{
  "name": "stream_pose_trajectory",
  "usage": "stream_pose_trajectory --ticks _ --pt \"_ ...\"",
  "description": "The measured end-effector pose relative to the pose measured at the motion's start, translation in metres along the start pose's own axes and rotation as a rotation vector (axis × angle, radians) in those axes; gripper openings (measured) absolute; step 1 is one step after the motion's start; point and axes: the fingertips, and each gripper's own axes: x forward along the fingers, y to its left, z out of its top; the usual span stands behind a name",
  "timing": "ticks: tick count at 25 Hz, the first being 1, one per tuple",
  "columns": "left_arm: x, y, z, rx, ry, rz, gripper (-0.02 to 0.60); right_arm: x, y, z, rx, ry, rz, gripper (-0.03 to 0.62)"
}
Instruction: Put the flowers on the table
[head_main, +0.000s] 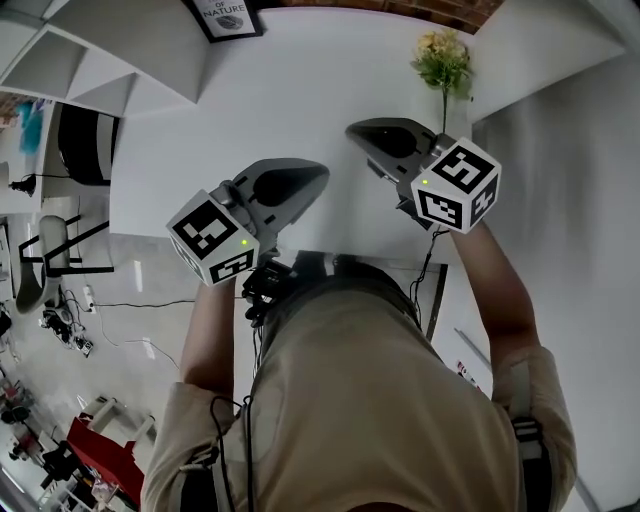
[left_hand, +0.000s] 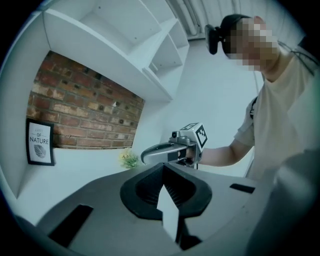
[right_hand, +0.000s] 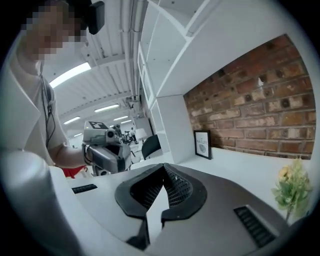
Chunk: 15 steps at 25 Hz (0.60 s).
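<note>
Left gripper (head_main: 320, 175), right gripper (head_main: 352, 130) mid-frame over counter (head_main: 300, 90), jaws fully together, gripping nothing. Likely idle because flowers (head_main: 443, 60) already standing upper right.

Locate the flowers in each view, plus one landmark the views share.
Head view: flowers at top, right of centre.
Left gripper view: flowers small, just left of centre.
Right gripper view: flowers low at right edge.
Shared landmark: framed NATURE print.
</note>
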Motion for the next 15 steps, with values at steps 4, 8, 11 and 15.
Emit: stream_pose_trajectory --ticks 4,8,11,15 --pt "-0.009 0.004 0.0 0.028 -0.004 0.052 0.009 0.004 0.015 0.007 0.066 -0.055 0.074 0.023" --pt "-0.025 0.009 0.009 0.054 -0.037 0.127 0.009 0.003 0.021 0.014 0.089 -0.097 0.067 0.023" --pt "-0.036 0.01 0.016 0.053 -0.088 0.17 0.009 0.001 0.028 0.013 0.074 -0.1 0.067 0.021" --pt "-0.044 0.013 0.024 0.081 -0.132 0.247 0.009 0.001 0.031 0.012 0.081 -0.107 0.092 0.021"
